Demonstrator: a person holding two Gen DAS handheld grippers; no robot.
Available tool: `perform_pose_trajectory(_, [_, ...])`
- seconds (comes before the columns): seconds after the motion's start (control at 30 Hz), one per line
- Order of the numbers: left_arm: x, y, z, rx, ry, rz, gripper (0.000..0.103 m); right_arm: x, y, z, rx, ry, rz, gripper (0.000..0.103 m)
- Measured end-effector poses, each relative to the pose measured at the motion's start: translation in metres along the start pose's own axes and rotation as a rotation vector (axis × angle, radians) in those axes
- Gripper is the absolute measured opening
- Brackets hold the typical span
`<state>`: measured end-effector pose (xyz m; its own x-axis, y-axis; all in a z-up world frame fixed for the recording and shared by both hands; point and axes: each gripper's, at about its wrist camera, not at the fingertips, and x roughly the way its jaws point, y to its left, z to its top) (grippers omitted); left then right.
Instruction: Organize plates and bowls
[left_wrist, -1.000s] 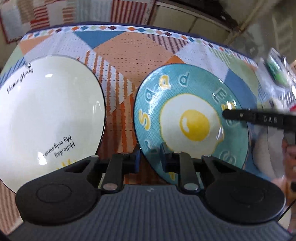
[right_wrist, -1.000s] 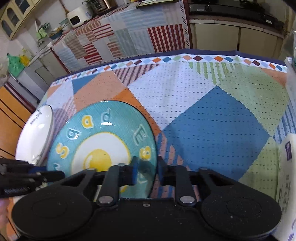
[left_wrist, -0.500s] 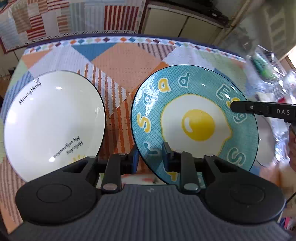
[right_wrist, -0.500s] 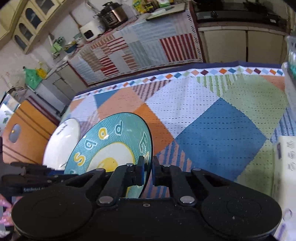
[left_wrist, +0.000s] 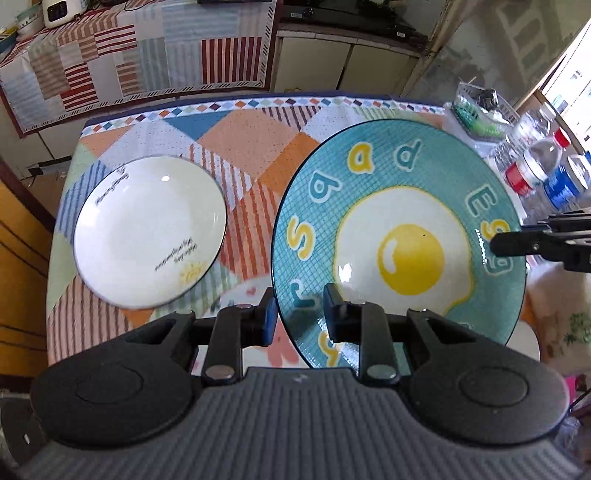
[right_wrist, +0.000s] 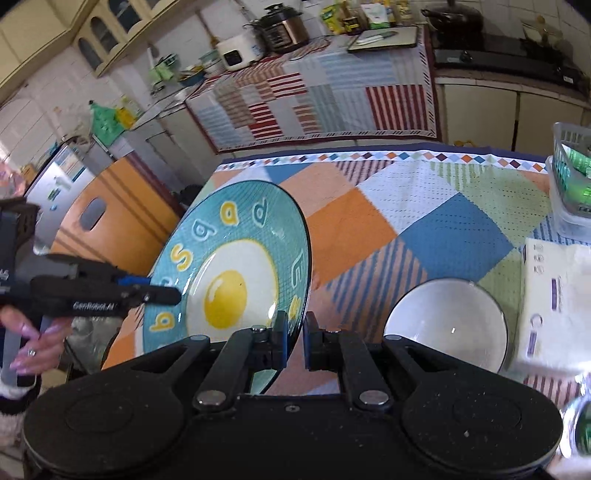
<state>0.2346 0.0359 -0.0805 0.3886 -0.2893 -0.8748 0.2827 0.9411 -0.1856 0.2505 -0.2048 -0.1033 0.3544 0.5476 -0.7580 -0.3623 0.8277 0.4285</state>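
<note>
A teal plate with a fried-egg picture and yellow letters hangs tilted above the patchwork tablecloth, held from both sides. My left gripper is shut on its near left rim, one finger under the rim and one on the inner face. My right gripper is shut on the opposite rim of the teal plate. Each wrist view shows the other gripper at the plate's far edge: the right gripper and the left gripper. A white plate with small writing lies flat on the cloth at the left.
A white bowl stands on the tablecloth right of my right gripper, beside a tissue pack. A plastic basket and several water bottles stand along the table's right edge. A person's hand holds the left gripper.
Both grippers have risen with the teal plate, which now hangs off the cloth. The right jaws have closed tighter on its rim. The white plate stays on the table.
</note>
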Motion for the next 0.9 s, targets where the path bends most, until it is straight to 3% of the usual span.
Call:
perform_pose_trajectory(0.33, [-0.022, 0.01, -0.041, -0.014, 0.043, 0.016, 0.024, -0.018, 0.036, -0.047, 0.027, -0.025, 0.031, 0.012])
perform_pose_trajectory(0.9, [0.023, 0.06, -0.058, -0.104, 0.081, 0.132, 0.025, 0.062, 0.044, -0.054, 0.028, 0.076, 0.085, 0.012])
